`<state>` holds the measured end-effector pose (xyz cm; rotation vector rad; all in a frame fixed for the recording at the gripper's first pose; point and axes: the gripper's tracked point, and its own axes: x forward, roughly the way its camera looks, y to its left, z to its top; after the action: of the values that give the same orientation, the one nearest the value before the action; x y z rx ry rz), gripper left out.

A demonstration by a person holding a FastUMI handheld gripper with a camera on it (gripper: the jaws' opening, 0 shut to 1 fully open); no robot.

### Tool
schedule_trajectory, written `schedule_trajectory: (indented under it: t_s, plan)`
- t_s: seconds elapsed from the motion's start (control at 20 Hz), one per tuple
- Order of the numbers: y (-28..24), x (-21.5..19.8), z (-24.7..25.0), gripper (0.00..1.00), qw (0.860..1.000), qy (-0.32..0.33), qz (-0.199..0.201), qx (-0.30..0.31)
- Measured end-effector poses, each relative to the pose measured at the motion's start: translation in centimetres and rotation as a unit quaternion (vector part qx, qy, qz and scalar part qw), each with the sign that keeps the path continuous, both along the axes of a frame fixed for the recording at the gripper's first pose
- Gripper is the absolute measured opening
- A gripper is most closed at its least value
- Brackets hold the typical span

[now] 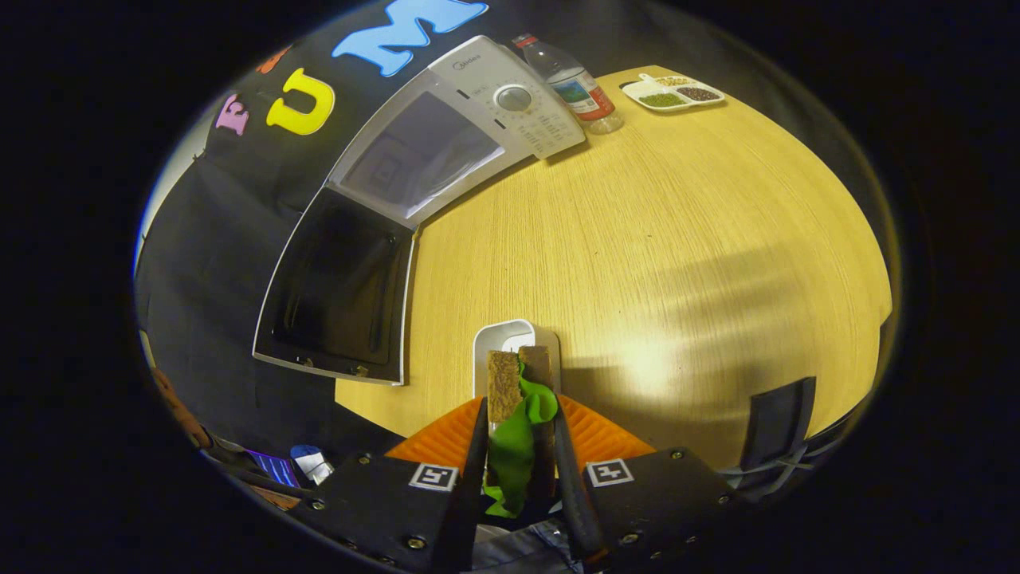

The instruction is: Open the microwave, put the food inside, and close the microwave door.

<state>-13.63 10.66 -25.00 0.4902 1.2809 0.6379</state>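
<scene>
A toy sandwich (516, 414), two brown bread slices with a green leaf between them, stands upright between the fingers of my gripper (519, 434), which is shut on it. Just beyond the sandwich sits a small white holder (504, 335) on the wooden table (653, 239). Farther off to the left stands the white microwave (478, 119), its dark door (335, 287) swung wide open toward me and its cavity (422, 155) showing. The sandwich is held above the table's near edge, well short of the microwave.
A plastic water bottle (574, 84) stands right of the microwave. A white divided tray (673, 92) with green and dark fillings lies at the table's far side. A dark chair back (777, 422) stands at the near right edge.
</scene>
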Motion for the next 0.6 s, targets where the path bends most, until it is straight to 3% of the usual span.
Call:
schedule_trajectory:
  t_s: [0.1,0.3,0.6]
  plan:
    - [-0.1,0.0,0.2,0.31,1.0,0.006,0.001,-0.001]
    - [-0.2,-0.3,2.0,0.31,1.0,-0.004,-0.006,-0.002]
    - [1.1,3.1,7.2,0.3,0.994,-0.053,-0.083,0.043]
